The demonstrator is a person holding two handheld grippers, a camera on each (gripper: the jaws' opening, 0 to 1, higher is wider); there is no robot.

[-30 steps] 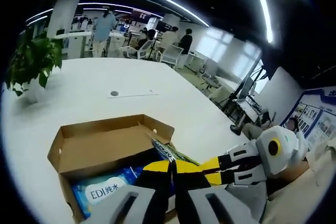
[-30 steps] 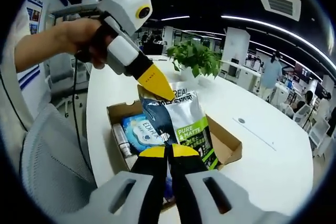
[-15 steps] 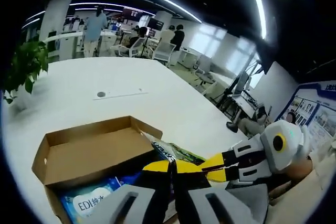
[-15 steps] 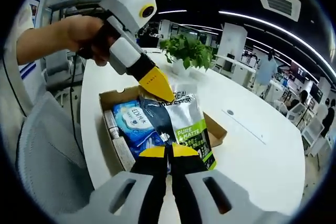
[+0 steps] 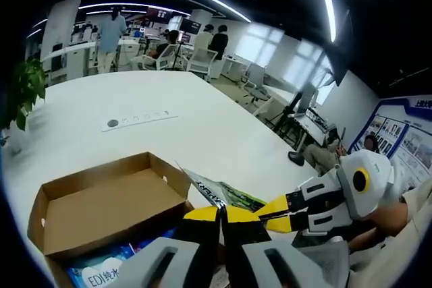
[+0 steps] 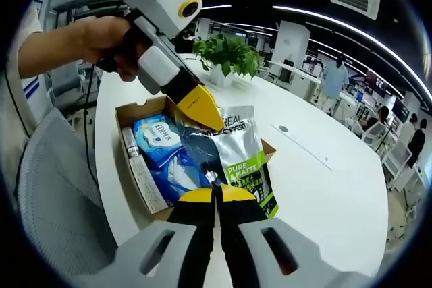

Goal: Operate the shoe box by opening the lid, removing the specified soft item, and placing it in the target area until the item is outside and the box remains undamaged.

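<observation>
Grippers: right gripper [image 6: 216, 190] jaws pressed together on near edge of silver-and-green soft pouch [image 6: 243, 156]; left gripper [image 6: 202, 114] pinching its far top edge. Pouch held above open brown cardboard shoe box [image 6: 138, 109]. Advice: raise both ends level, clear box wall, then carry to white table [image 6: 324, 187].
Right gripper view: blue wipes pack [image 6: 162, 150] in box, far potted plant [image 6: 226, 55].
Left gripper view: box flap interior [image 5: 101, 204], far seated people [image 5: 202, 38].

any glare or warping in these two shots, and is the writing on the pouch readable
Left gripper view: ceiling light strips bow into arcs from fisheye warping, windows at the back blow out white, and the pouch shows edge-on, print unreadable. Right gripper view: the white table curves, the silver pouch carries a soft sheen, yet "PURE & MATTE" reads clearly.
</observation>
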